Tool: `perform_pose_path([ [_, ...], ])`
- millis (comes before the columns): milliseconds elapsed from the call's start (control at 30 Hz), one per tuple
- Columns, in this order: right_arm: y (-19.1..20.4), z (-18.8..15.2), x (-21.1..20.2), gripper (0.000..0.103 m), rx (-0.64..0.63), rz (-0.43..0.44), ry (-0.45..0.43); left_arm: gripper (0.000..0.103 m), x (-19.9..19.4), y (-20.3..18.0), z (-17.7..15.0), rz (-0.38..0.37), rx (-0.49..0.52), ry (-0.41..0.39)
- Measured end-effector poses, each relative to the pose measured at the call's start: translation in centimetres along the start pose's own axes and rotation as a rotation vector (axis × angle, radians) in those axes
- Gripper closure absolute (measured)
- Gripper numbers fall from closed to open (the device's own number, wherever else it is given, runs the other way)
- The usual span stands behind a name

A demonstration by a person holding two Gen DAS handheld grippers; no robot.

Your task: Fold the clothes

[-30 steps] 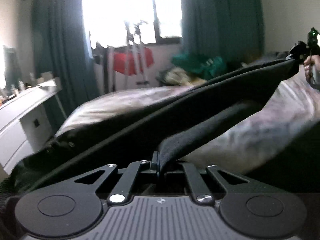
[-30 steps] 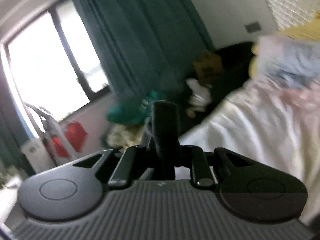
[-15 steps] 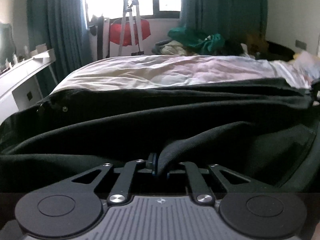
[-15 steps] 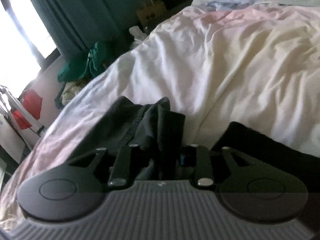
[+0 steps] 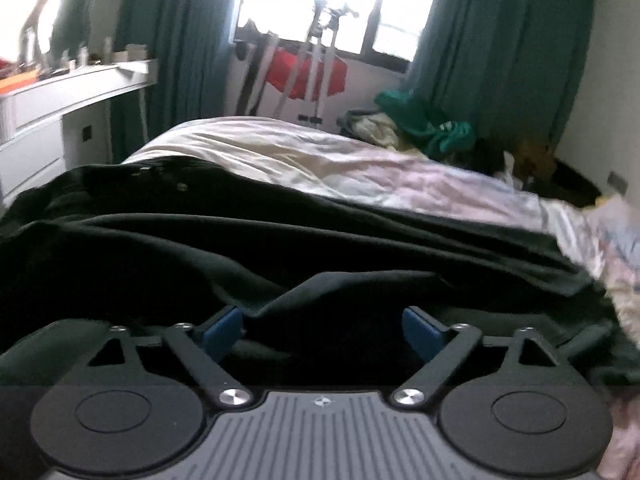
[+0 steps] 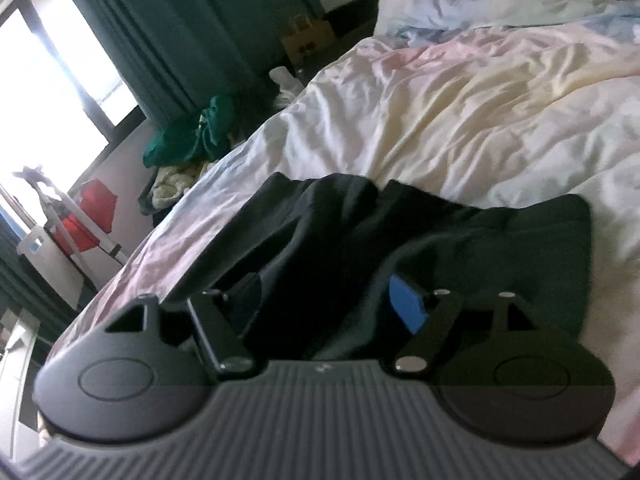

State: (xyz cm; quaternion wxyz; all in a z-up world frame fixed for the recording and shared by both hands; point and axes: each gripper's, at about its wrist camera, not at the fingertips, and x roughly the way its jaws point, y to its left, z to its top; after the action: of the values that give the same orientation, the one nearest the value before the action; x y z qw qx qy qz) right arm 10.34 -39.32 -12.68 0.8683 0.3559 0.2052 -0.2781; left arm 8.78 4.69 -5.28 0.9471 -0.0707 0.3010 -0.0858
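Black garment (image 5: pixel 280 240), lower frame: soft, limp, light (grip hems); left gripper (image 5: pixel 322 326) and right gripper (image 6: pixel 324 308) opening, cloth loose between the jaws.

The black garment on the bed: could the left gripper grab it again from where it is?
Probably yes. The left gripper is opening, its blue pads apart, and a ridge of the black garment lies between them with nothing in the way.

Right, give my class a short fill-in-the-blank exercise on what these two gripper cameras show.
1. The dark garment lies spread on the ____.
2. The curtains beside the window are ____ in colour.
3. The pads of the left gripper are ____ in colour.

Missing words: bed; green; blue
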Motion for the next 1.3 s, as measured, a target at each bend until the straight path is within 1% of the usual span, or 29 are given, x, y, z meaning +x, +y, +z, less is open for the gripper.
perform_pose_path([
  [33,-0.4,0.1,-0.5,0.029,0.003,-0.008,-0.005,0.005,-1.2,0.3,-0.1,0.003,-0.01,-0.014],
  [100,-1.7,0.3,-1.0,0.03,0.032,-0.053,-0.022,0.002,-3.8,1.3,-0.4,0.016,-0.043,-0.035],
  [200,-3.8,0.5,-1.8,0.029,0.115,-0.172,-0.062,0.0,-7.5,3.4,-1.2,0.04,-0.124,-0.049],
  [233,-4.4,0.7,-1.9,0.029,0.12,-0.213,-0.076,0.0,-8.7,4.3,-1.5,0.047,-0.16,-0.048],
  [267,-4.9,0.8,-2.0,0.03,0.124,-0.254,-0.089,0.0,-10.2,5.5,-1.9,0.048,-0.208,-0.052],
  [367,-6.0,1.0,-1.4,0.03,0.075,-0.397,-0.111,0.0,-14.7,9.6,-3.1,0.053,-0.38,-0.085],
  [433,-7.6,1.1,-0.5,0.03,0.106,-0.443,-0.092,0.0,-17.5,12.2,-3.9,0.063,-0.505,-0.103],
  [500,-9.3,0.9,0.5,0.033,0.163,-0.456,-0.051,0.0,-20.2,14.8,-4.7,0.073,-0.63,-0.122],
  [533,-10.0,0.8,0.9,0.038,0.194,-0.449,-0.027,0.0,-21.1,15.7,-5.4,0.071,-0.68,-0.134],
  [567,-10.7,0.7,1.3,0.042,0.224,-0.441,-0.004,0.0,-21.7,16.5,-6.1,0.083,-0.733,-0.127],
  [600,-11.2,0.6,1.6,0.058,0.242,-0.417,0.01,0.0,-22.2,17.3,-6.8,0.095,-0.786,-0.12],
  [633,-11.6,0.5,1.9,0.078,0.26,-0.394,0.023,0.001,-22.4,18.2,-7.7,0.092,-0.86,-0.112],
  [667,-11.6,0.5,1.8,0.08,0.258,-0.385,0.018,0.002,-22.4,19.0,-8.2,0.081,-0.919,-0.105],
  [700,-11.5,0.6,1.7,0.087,0.255,-0.377,0.013,0.002,-22.4,19.8,-8.8,0.069,-0.978,-0.099],
  [733,-11.4,0.7,1.3,0.097,0.255,-0.354,-0.005,0.002,-22.3,20.5,-8.9,0.07,-1.017,-0.085],
  [833,-10.8,1.2,-0.4,0.098,0.256,-0.289,-0.089,0.003,-22.0,21.6,-9.0,0.102,-1.084,-0.031],
  [900,-9.9,1.4,-1.7,0.098,0.234,-0.238,-0.163,0.004,-21.9,22.1,-8.9,0.13,-1.104,-0.02],
  [967,-9.0,1.5,-2.6,0.098,0.211,-0.2,-0.213,0.005,-21.6,22.7,-8.6,0.15,-1.123,-0.017],
  [1033,-8.4,1.6,-2.8,0.098,0.18,-0.192,-0.234,0.007,-20.7,23.5,-8.4,0.164,-1.164,-0.013],
  [1100,-8.2,1.7,-2.6,0.098,0.177,-0.2,-0.221,0.01,-19.1,24.2,-8.5,0.186,-1.21,0.035],
  [1167,-8.2,1.6,-2.5,0.098,0.181,-0.208,-0.208,0.013,-17.3,24.6,-8.4,0.168,-1.224,0.091],
  [1267,-8.2,1.3,-2.6,0.098,0.196,-0.212,-0.191,0.015,-16.5,24.5,-8.1,0.208,-1.225,0.083],
  [1300,-8.2,1.3,-2.5,0.098,0.194,-0.214,-0.186,0.017,-16.5,24.4,-8.1,0.217,-1.225,0.075],
])
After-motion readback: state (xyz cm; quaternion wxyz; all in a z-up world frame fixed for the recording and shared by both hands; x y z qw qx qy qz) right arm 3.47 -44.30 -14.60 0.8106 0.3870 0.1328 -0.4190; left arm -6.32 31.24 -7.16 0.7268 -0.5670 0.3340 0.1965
